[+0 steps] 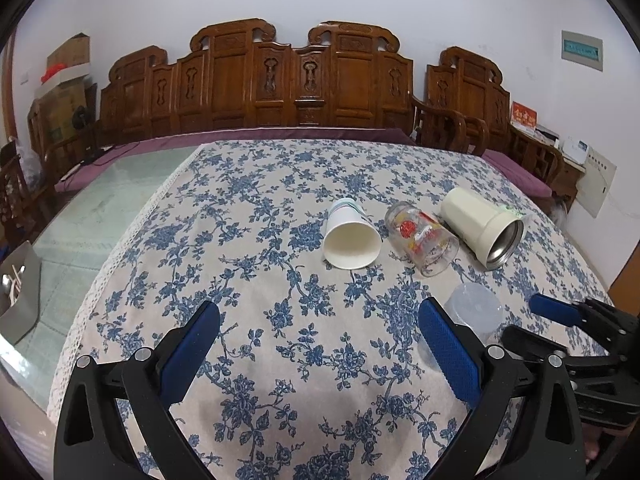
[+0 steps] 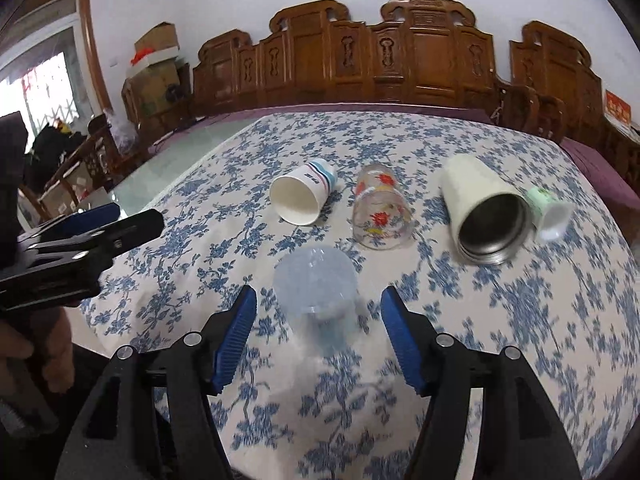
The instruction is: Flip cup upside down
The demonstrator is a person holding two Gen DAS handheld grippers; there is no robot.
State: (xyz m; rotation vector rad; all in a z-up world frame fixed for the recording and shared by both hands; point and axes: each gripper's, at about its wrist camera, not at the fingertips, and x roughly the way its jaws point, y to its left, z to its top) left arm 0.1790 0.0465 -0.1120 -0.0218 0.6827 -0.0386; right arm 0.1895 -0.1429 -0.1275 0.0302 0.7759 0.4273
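**A:** Right wrist view, and there is the clear plastic cup [image 2: 316, 296] on the floral tablecloth [image 2: 500, 320], sitting between the right gripper [image 2: 318, 312]'s blue pads [image 2: 236, 332]. Its round face is tipped up toward the camera and its long axis runs roughly from the gripper out toward the far side of the table, but the cup is see-through and blurred, so which end is the mouth cannot be told.

**B:** And the jaws?

**A:** Wide apart, one pad on either side of the cup, with a gap showing on both sides. Touching? Cannot say for sure.

**B:** The other cups?

**A:** Three in a row farther back, all on their sides, mouths toward the camera: a paper cup [image 2: 302, 196] at the left, a printed glass [image 2: 380, 208] in the middle, and a cream steel-lined tumbler [image 2: 484, 212] at the right. A small green-and-white cup [image 2: 550, 212] lies just beside the tumbler.

**B:** The left side?

**A:** From the left wrist view the left gripper [image 1: 320, 340] hovers over bare cloth nearer than the row, jaws spread wide, holding nothing. The plastic cup [image 1: 476, 308] shows just right of its right pad, and the right gripper [image 1: 556, 312] reaches in from the right edge beside it. The person's hand [image 2: 36, 352] grips the left tool at the left edge of the right wrist view.

**B:** Backdrop?

**A:** A carved wooden bench [image 1: 296, 80] along the wall.
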